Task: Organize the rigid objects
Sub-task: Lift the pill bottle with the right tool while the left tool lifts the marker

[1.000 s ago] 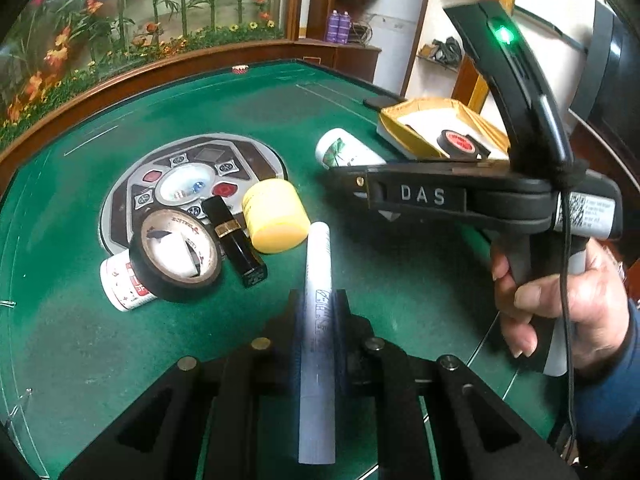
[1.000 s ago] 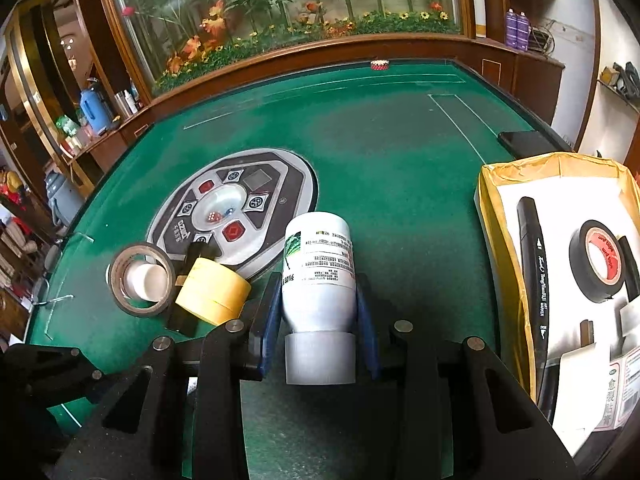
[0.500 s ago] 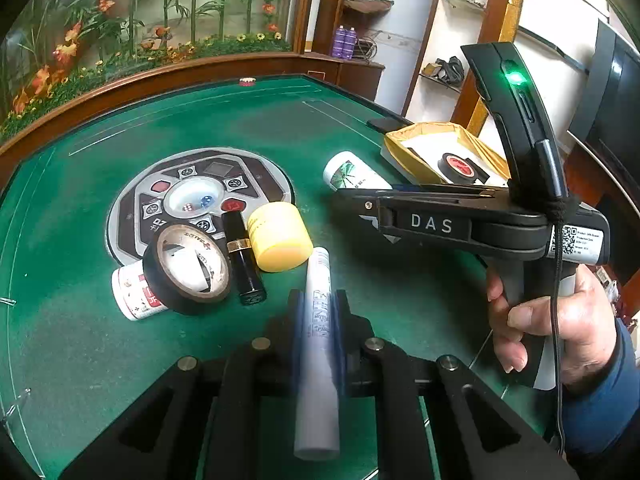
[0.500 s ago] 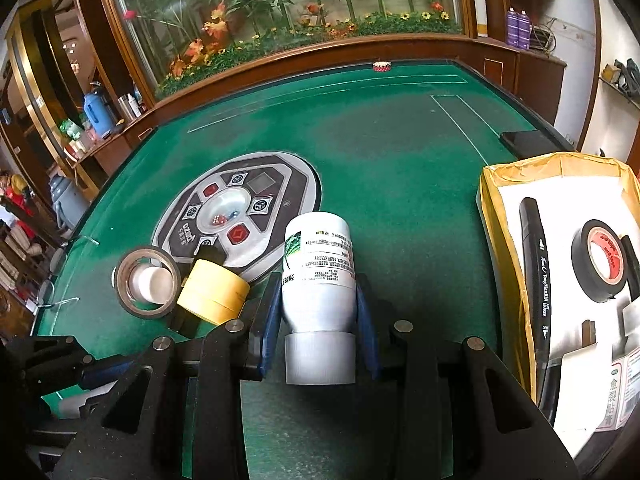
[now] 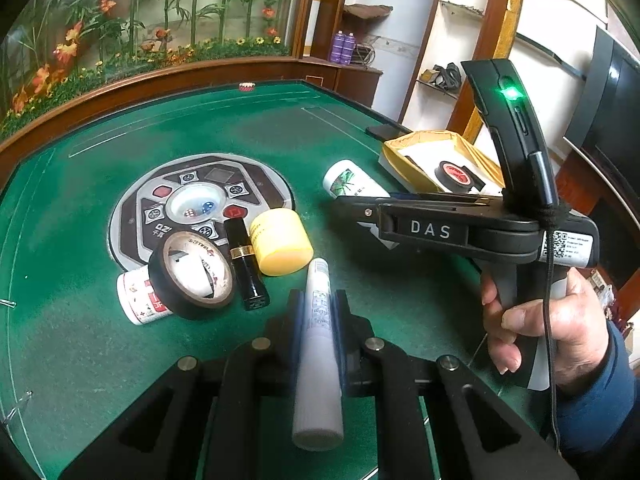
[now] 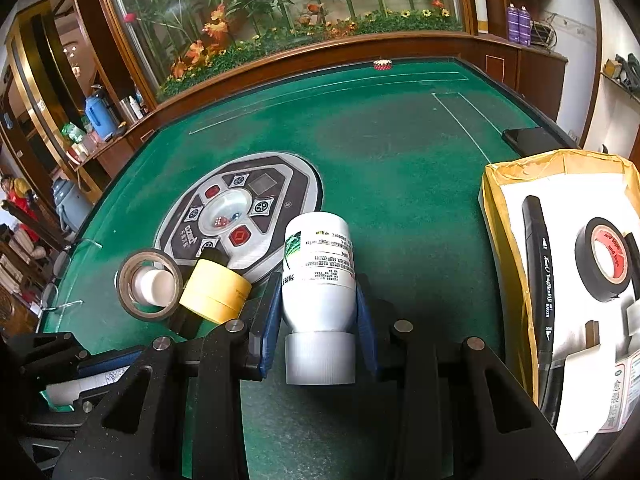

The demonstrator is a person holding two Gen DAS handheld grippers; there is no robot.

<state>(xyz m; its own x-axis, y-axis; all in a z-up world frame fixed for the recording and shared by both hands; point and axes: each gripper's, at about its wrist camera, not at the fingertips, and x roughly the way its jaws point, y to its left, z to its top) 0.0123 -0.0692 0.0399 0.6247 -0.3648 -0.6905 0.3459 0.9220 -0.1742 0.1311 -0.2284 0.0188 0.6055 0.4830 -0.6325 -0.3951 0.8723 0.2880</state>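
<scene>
My left gripper (image 5: 317, 303) is shut on a slim white tube (image 5: 318, 344) and holds it above the green felt. My right gripper (image 6: 318, 296) is shut on a white bottle (image 6: 319, 276) with a ribbed cap; the bottle also shows in the left wrist view (image 5: 352, 182). On the felt lie a black tape roll (image 5: 192, 274) leaning on a small white bottle (image 5: 134, 300), a black lipstick (image 5: 246, 270) and a yellow jar (image 5: 282, 240). A yellow-rimmed box (image 6: 502, 216) at the right holds a black marker (image 6: 538, 264) and a black tape roll (image 6: 602, 258).
A round dice console (image 6: 240, 216) is set in the table's middle. A black phone (image 6: 528, 140) lies at the far right edge. A wooden rail (image 6: 320, 56) rims the table. The right gripper's body (image 5: 460, 232) and hand stand right of my left gripper.
The left gripper has lifted and drawn back with the tube, so the table objects look farther away. The right gripper holds the bottle nearly still.
</scene>
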